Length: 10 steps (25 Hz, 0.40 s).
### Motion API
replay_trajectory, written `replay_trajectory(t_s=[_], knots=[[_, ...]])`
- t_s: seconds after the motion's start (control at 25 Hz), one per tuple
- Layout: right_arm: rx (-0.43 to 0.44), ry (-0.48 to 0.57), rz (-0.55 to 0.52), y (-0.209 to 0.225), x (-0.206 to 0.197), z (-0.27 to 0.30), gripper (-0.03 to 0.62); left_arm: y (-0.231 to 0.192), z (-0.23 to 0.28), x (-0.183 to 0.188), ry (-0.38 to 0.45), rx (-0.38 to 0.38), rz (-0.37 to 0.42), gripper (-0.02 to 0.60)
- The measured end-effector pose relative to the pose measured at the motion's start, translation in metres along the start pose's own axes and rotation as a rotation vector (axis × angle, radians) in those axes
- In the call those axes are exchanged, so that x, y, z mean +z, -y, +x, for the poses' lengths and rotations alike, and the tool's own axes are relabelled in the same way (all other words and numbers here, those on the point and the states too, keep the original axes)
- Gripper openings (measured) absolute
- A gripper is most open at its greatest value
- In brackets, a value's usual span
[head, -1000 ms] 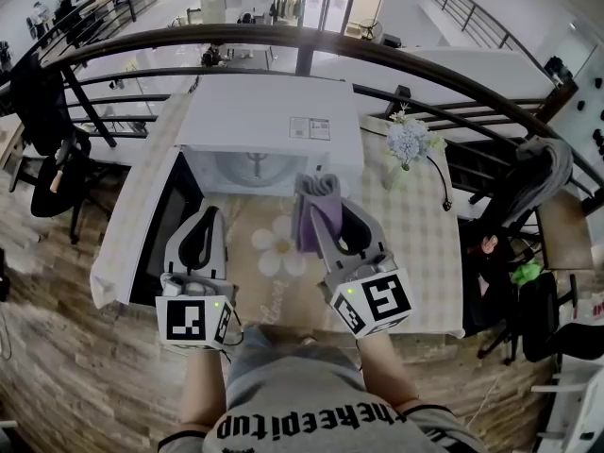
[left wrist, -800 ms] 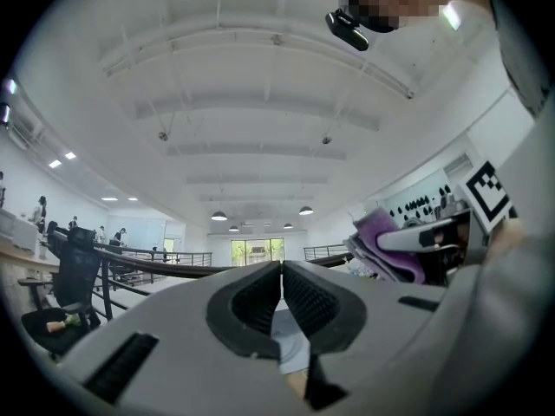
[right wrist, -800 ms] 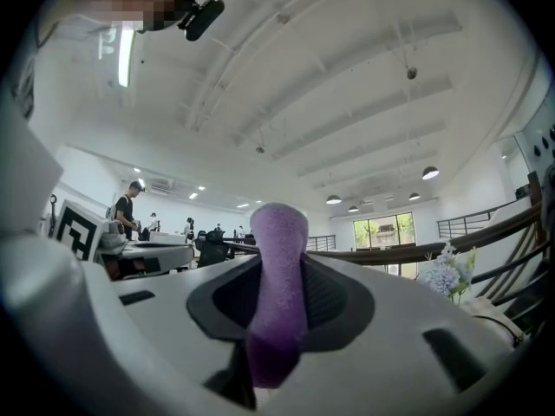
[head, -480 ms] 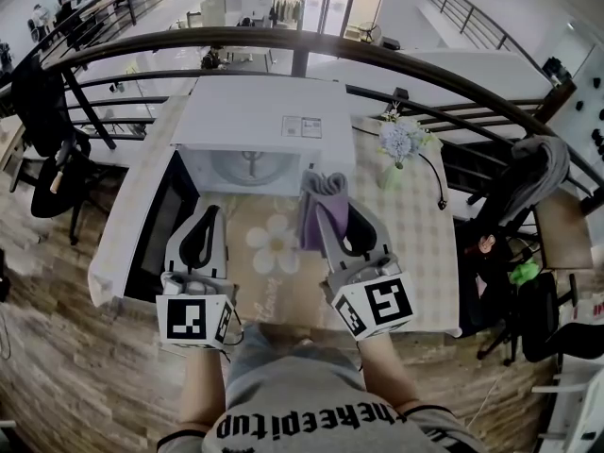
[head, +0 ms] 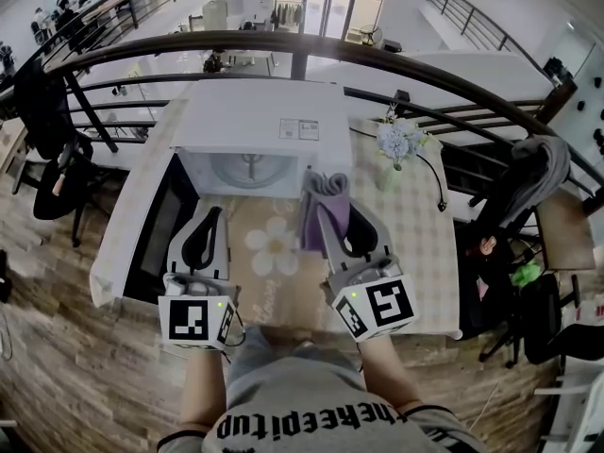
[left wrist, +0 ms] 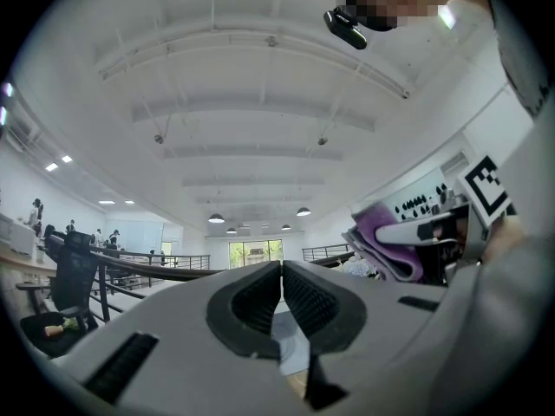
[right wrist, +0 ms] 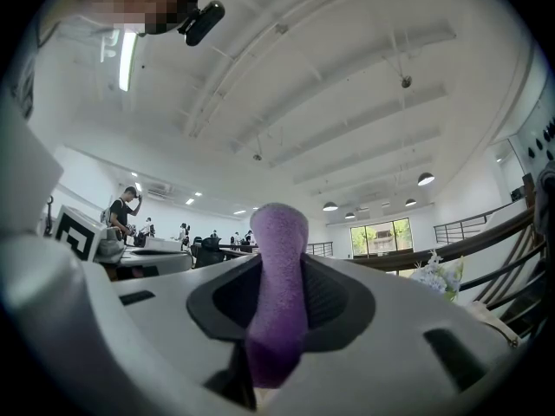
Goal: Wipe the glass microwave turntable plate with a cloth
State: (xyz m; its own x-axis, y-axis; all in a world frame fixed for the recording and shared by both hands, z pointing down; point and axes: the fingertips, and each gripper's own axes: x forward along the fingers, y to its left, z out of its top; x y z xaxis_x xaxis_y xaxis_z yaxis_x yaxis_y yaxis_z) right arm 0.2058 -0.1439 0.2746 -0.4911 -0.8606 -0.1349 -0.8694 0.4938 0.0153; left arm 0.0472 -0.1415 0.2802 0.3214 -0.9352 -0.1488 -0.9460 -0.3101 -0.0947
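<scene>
In the head view a white microwave (head: 257,121) stands on the counter (head: 415,243), its door (head: 156,239) swung open to the left, and the glass turntable plate (head: 253,171) lies inside the cavity. Both claws hover in front of the opening. The left claw (head: 211,217) points at the cavity, and the right claw (head: 321,202) is near the cavity's right edge. In the left gripper view, that claw is clenched with nothing in it. In the right gripper view, the claw is grasping a folded purple cloth (right wrist: 277,258), which sticks up past its tips.
</scene>
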Motion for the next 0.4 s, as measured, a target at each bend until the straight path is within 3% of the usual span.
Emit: replay_trajectory(t_s=[0.4], knots=[[-0.008, 0.015, 0.011, 0.002, 0.0041, 0.006, 0.097, -0.0043, 0.0064, -0.001, -0.002, 0.001, -0.003, 0.011]])
